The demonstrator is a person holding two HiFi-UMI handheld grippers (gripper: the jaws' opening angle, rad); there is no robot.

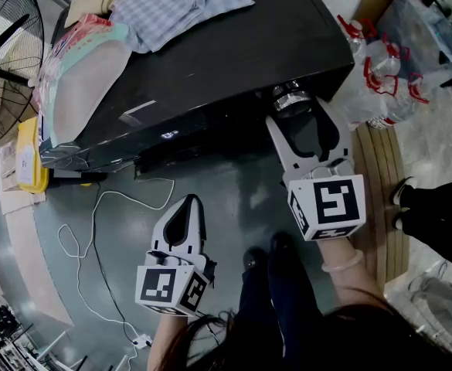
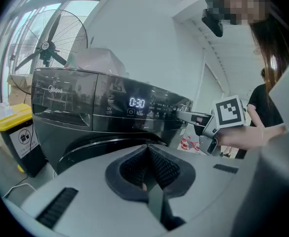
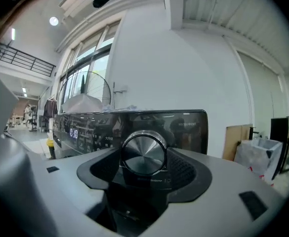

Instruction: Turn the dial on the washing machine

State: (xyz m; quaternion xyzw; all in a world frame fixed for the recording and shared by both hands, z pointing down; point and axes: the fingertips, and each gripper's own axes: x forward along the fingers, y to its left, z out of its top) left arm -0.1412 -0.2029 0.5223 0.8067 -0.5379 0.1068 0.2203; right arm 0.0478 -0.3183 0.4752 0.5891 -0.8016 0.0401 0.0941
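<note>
The right gripper (image 1: 295, 110) grasps the chrome dial (image 3: 144, 154) at the right end of the black washing machine (image 1: 210, 60), at 1 o'clock in the head view, pads against its sides. The dial's short axis juts straight out of the front panel, its flat face toward the gripper. At 7 o'clock the left gripper (image 1: 190, 201) hangs clear, jaws clenched together on nothing.

Washer (image 1: 210, 68) glossy black; dial (image 3: 144, 153) brushed silver. Cloth (image 1: 183, 6) on it pale blue check. Bin (image 2: 11, 120) black with yellow lid. Cable (image 1: 94, 230) white on the dull grey-green floor (image 1: 233, 199). Display (image 2: 137, 102) digits pale blue.
</note>
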